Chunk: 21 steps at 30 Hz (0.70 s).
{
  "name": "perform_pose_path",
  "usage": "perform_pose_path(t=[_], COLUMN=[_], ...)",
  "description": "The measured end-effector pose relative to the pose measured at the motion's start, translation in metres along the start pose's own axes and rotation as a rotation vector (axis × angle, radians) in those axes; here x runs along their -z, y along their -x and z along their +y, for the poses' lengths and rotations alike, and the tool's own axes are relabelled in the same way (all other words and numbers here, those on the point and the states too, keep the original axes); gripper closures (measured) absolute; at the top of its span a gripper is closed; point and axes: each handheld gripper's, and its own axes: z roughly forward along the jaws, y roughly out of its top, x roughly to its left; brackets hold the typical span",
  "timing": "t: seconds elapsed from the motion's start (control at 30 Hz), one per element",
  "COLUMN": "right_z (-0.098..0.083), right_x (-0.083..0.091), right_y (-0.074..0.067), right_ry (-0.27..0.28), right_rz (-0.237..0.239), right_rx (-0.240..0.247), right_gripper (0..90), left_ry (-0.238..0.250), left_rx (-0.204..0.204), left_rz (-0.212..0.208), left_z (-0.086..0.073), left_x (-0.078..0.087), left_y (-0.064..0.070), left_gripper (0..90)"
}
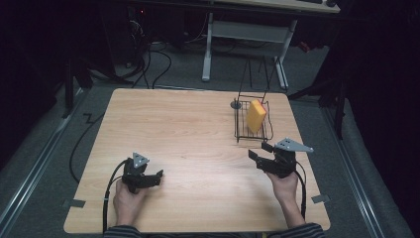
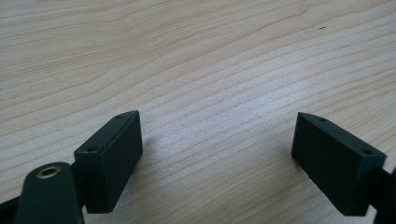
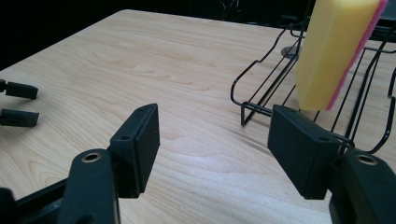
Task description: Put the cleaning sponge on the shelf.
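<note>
A yellow sponge (image 1: 256,116) with a pink backing (image 3: 334,51) stands on edge in a black wire rack (image 1: 240,130) at the table's right rear. My right gripper (image 1: 260,150) hovers just in front of the rack (image 3: 243,112), open, with nothing between its jaws (image 3: 214,109). My left gripper (image 1: 157,176) sits low over bare wood at the front left, open and holding nothing (image 2: 218,116). In the right gripper view, the left gripper (image 3: 37,104) appears far off at the left edge.
A small dark round disc (image 1: 236,104) lies on the wooden table (image 1: 183,129) by the rack's far left corner. Beyond the table stand a white desk frame (image 1: 208,49) and floor cables (image 1: 158,64).
</note>
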Motion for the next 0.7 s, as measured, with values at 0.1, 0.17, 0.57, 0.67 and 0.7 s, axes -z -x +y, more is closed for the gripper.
perform_pose_path(t=[0.1, 0.17, 0.57, 0.67, 0.7], right_z=[-0.005, -0.008, -0.024, -0.026, -0.028], right_x=[-0.003, -0.006, -0.019, -0.021, -0.022], right_y=[0.000, 0.000, 0.001, 0.001, 0.001], right_ry=[-0.009, -0.016, -0.071, -0.081, -0.085], right_rz=[0.001, 0.005, 0.005, 0.003, 0.002], right_rx=[-0.007, -0.012, -0.020, -0.022, -0.030], right_gripper=[34.9, 34.9, 35.1, 35.2, 35.2], left_ry=[0.000, 0.000, -0.001, -0.001, -0.001], left_rx=[0.000, 0.000, -0.001, -0.001, -0.001], left_rz=[0.000, 0.000, 0.001, 0.000, 0.000], left_z=[0.000, 0.000, 0.000, 0.000, 0.000], left_x=[0.000, 0.000, 0.000, 0.000, 0.000], left_y=[0.000, 0.000, 0.000, 0.000, 0.000], left_gripper=[17.0, 17.0, 17.0, 17.0, 17.0])
